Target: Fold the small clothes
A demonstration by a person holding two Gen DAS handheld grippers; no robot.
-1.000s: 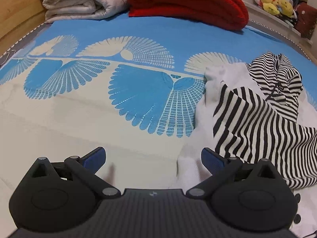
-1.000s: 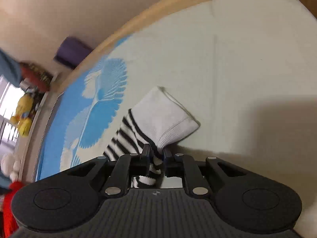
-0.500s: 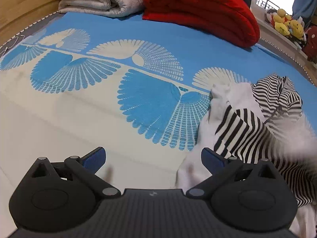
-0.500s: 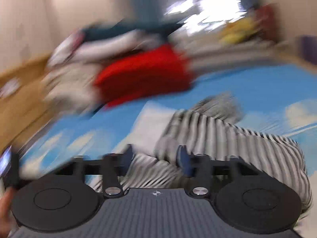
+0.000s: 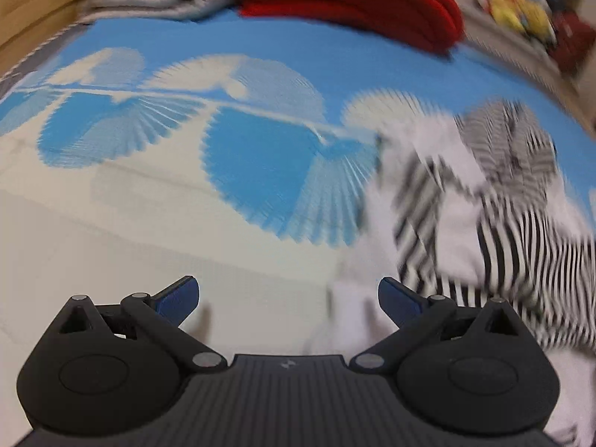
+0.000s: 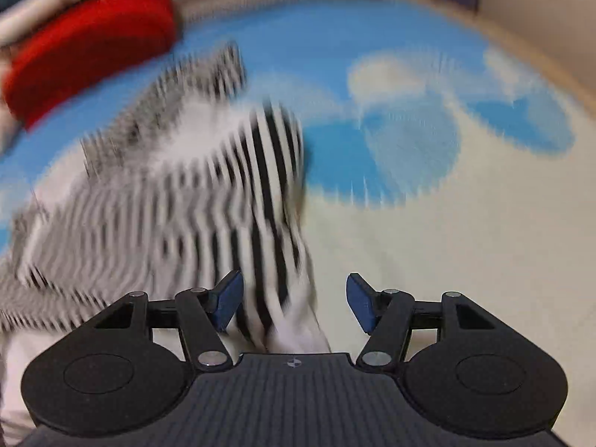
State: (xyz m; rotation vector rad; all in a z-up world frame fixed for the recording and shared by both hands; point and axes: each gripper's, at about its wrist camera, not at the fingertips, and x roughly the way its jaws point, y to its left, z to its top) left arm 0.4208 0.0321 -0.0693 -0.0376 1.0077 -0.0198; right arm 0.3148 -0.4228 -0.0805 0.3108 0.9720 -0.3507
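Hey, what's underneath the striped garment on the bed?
The striped garment lies crumpled on the blue and cream patterned bedspread, which shows all around it. Whatever sits beneath its folds is covered.

Left tool (image 5: 287, 300) spread wide, holding nothing. Right tool (image 6: 294, 303) spread, pads (image 6: 227, 303) gripping nothing.

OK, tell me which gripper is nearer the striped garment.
Right. The right gripper is open with the striped garment lying between its fingers; the left gripper, also open, has it off to its right.
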